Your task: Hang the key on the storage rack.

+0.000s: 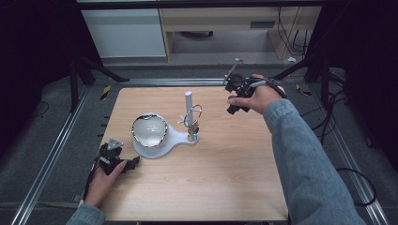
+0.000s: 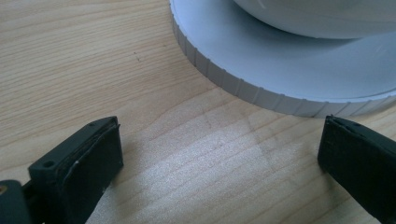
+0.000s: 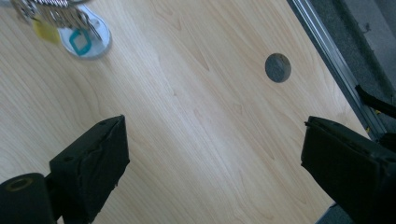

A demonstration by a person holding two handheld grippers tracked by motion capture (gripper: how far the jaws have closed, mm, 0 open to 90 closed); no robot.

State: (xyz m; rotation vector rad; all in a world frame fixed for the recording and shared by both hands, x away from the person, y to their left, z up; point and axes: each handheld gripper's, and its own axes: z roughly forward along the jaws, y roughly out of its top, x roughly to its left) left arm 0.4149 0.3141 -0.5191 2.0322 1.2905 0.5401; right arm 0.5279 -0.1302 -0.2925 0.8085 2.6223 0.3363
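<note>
A white stand (image 1: 178, 139) lies mid-table with a round ribbed base (image 2: 243, 88). A shiny bowl (image 1: 149, 130) sits on its round end. At its narrow end rises a white post (image 1: 188, 101) carrying a metal ring (image 1: 193, 114) with hanging keys and tags (image 3: 56, 23). My left gripper (image 1: 123, 164) rests on the table just in front-left of the base, open, with bare wood between the jaws (image 2: 219, 172). My right gripper (image 1: 234, 98) is held above the table's far right part, open and holding nothing (image 3: 215, 158).
The wooden table (image 1: 225, 168) has a round grey hole plug (image 3: 278, 67) near its edge. Metal rails (image 1: 56, 140) run along both sides. Cables lie on the floor at right (image 1: 328, 117). Furniture stands beyond the far edge.
</note>
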